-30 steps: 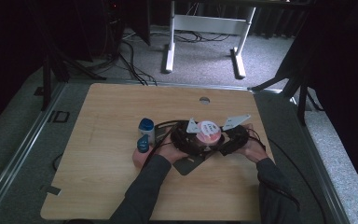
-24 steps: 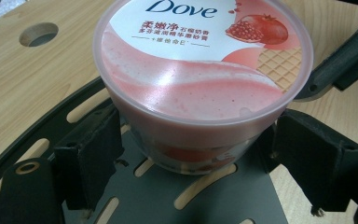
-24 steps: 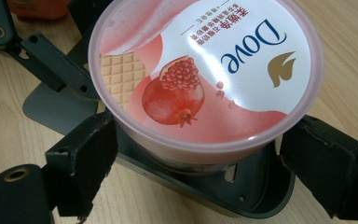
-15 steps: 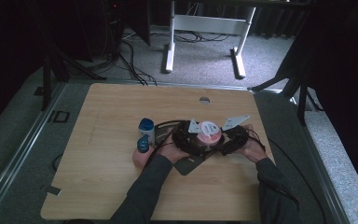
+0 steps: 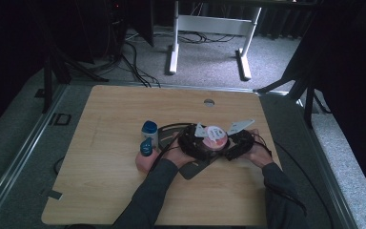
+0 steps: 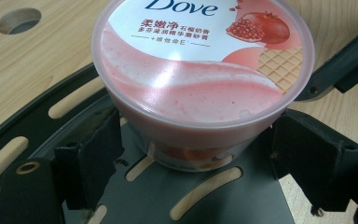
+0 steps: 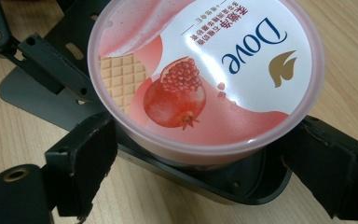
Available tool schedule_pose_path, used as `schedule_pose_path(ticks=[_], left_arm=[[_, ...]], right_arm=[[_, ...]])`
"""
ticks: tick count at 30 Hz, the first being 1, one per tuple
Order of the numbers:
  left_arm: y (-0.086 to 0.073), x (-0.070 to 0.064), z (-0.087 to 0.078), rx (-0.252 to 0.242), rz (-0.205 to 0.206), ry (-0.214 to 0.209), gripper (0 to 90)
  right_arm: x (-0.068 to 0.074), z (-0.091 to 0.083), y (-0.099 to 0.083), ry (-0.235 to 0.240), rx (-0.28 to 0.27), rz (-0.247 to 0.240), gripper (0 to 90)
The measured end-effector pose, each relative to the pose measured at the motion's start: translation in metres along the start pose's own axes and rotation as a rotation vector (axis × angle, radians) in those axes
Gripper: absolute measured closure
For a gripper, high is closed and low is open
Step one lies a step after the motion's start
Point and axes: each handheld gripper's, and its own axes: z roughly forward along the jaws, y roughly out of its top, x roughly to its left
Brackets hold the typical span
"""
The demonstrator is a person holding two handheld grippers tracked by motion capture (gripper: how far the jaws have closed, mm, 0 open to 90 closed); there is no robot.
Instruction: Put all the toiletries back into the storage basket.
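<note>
A pink Dove tub [image 5: 216,134] with a pomegranate label stands upright on a dark grey slotted plate [image 5: 195,168] at the table's middle. Both grippers meet at it from opposite sides. In the left gripper view my left gripper [image 6: 196,154] has its two black jaws pressed against the lower wall of the tub [image 6: 200,79]. The right gripper view shows my right gripper [image 7: 200,158] clasping the tub [image 7: 205,74] just under its rim the same way. From above, the left gripper [image 5: 194,141] and right gripper [image 5: 237,143] flank the tub, a hand behind each.
A white bottle with a blue cap [image 5: 149,131] stands left of the grippers, and a pink bottle with a blue cap [image 5: 145,153] lies just before it. A cable hole [image 5: 209,102] sits near the table's far edge. Cables trail off to the right.
</note>
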Motion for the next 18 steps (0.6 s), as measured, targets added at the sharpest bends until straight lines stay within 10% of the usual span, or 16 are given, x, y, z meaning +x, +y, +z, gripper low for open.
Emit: schedule_pose_path(ticks=[18], left_arm=[[-0.0014,-0.0018,0.0102,0.022,-0.012,-0.007,16.7]], right_arm=[[-0.002,0.0044,-0.0061,-0.008,0.032,0.007,10.9]])
